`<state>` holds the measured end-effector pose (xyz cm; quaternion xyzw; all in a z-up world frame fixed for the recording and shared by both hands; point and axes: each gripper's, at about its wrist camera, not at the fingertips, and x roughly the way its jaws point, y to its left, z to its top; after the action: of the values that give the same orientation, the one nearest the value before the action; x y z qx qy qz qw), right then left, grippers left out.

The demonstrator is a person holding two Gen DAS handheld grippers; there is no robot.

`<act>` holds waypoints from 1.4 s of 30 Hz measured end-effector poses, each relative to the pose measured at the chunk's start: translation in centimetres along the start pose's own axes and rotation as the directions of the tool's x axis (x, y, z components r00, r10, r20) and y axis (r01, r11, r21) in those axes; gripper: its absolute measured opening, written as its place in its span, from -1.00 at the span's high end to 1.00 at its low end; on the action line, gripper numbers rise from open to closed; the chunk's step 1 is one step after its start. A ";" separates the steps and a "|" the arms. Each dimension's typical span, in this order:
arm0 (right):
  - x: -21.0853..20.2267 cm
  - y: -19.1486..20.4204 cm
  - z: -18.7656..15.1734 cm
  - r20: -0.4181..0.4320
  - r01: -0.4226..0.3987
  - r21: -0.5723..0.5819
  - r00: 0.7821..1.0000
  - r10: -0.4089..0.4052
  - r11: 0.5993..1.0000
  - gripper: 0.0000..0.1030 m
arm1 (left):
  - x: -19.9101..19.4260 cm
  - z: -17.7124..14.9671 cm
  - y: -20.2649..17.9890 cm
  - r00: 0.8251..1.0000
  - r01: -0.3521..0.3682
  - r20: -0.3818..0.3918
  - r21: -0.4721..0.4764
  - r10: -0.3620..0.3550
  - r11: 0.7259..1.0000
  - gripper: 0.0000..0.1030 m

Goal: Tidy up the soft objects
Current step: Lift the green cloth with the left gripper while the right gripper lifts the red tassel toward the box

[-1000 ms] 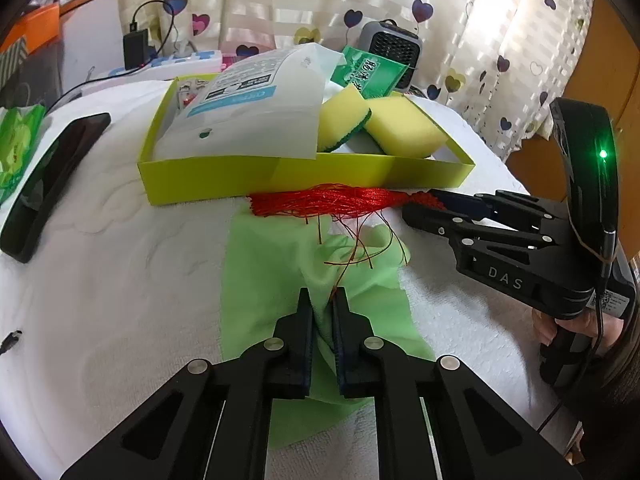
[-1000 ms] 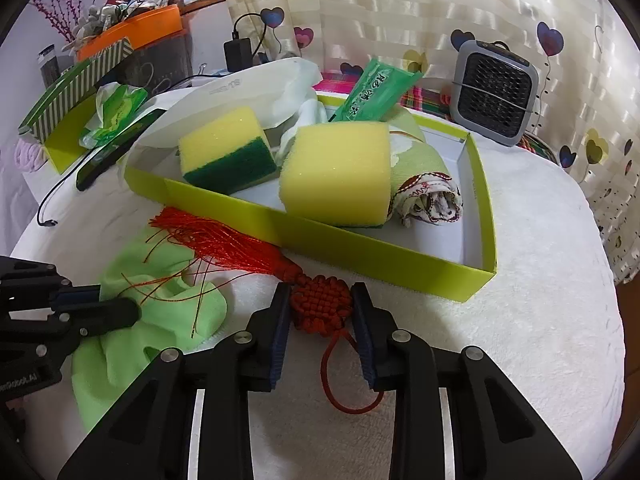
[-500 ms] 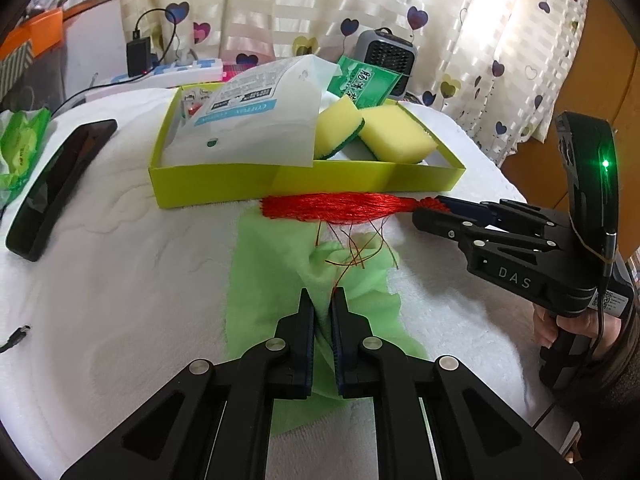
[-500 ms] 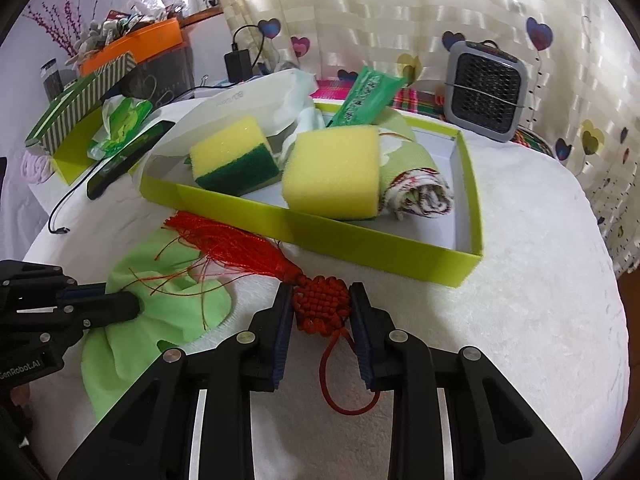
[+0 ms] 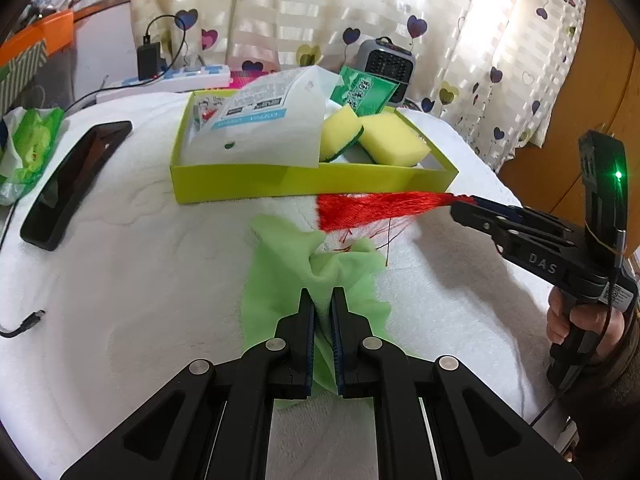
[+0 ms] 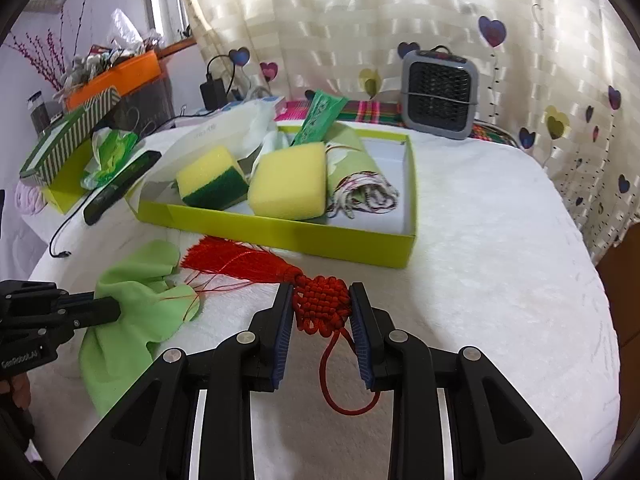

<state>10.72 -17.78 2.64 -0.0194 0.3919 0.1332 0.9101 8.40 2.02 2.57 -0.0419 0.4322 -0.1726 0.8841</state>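
Observation:
A light green cloth (image 5: 292, 268) lies crumpled on the white bedspread, and my left gripper (image 5: 322, 300) is shut on a fold of it. The same green cloth (image 6: 140, 296) shows in the right wrist view with the left gripper (image 6: 116, 308) pinching it. My right gripper (image 6: 322, 292) is shut on the knot of a red tassel (image 6: 320, 300), whose fringe (image 6: 236, 260) trails left, lifted a little, with loose threads touching the cloth. The red tassel (image 5: 376, 208) hangs from the right gripper (image 5: 464, 204) just in front of the lime-green box (image 5: 304, 184).
The lime-green box (image 6: 280, 232) holds two yellow sponges (image 6: 288, 184), a rolled cloth (image 6: 360, 184), a white packet (image 5: 264, 120) and a green sachet (image 6: 320, 116). A black phone (image 5: 76, 176), a tissue pack (image 5: 32, 144), cables and a small grey heater (image 6: 440, 92) stand around it.
The right gripper has drawn the red tassel to the right and slightly up, pulling its fringe off the green cloth. The left gripper has kept its pinch on the cloth.

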 end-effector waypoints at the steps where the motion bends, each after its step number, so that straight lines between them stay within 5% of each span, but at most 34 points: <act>1: -0.4 -0.1 -0.1 0.007 0.000 0.004 1.000 0.000 1.000 0.43 | -0.2 0.1 -0.1 1.000 -0.001 0.005 0.003 0.001 1.000 0.85; 16: -5.1 -0.5 0.6 0.116 0.026 0.025 0.993 -0.028 0.999 0.43 | -3.3 1.2 -0.9 0.996 -0.003 0.084 0.032 0.000 0.999 0.85; 21: -6.5 -0.6 0.8 0.152 0.043 0.028 0.987 -0.047 0.999 0.43 | -2.8 0.7 -0.6 0.999 0.018 0.045 0.018 -0.018 1.000 0.85; 24: -7.3 -0.7 0.7 0.172 0.053 0.031 0.983 -0.058 0.998 0.43 | -2.6 0.4 -0.5 0.998 0.062 0.025 -0.016 -0.062 0.998 0.45; 25: -7.5 -0.8 0.7 0.176 0.049 0.038 0.983 -0.055 0.998 0.43 | -2.5 0.2 -0.7 0.998 0.058 0.012 -0.005 -0.058 0.998 0.15; 26: -7.5 -0.9 0.7 0.178 0.047 0.041 0.983 -0.053 0.998 0.43 | -2.3 -0.1 -1.0 1.000 0.029 0.002 0.019 -0.029 0.999 0.06; 34: -7.7 -1.1 0.3 0.177 0.040 0.044 0.983 -0.048 0.998 0.43 | -1.6 -0.5 0.7 0.993 -0.119 -0.020 -0.039 0.119 0.992 0.06; 38: -7.6 -1.3 0.2 0.177 0.040 0.045 0.983 -0.048 0.998 0.44 | -0.4 -0.7 1.1 0.998 -0.027 -0.062 -0.087 0.022 0.996 0.06; 42: -7.3 -1.3 0.1 0.171 0.036 0.048 0.984 -0.044 0.998 0.43 | 0.9 -0.9 0.6 0.996 -0.026 -0.092 -0.099 0.017 0.995 0.05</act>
<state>6.36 -20.70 7.84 0.0047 0.3140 0.1072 0.9433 8.39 2.38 1.21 -0.0737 0.4806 -0.1427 0.8621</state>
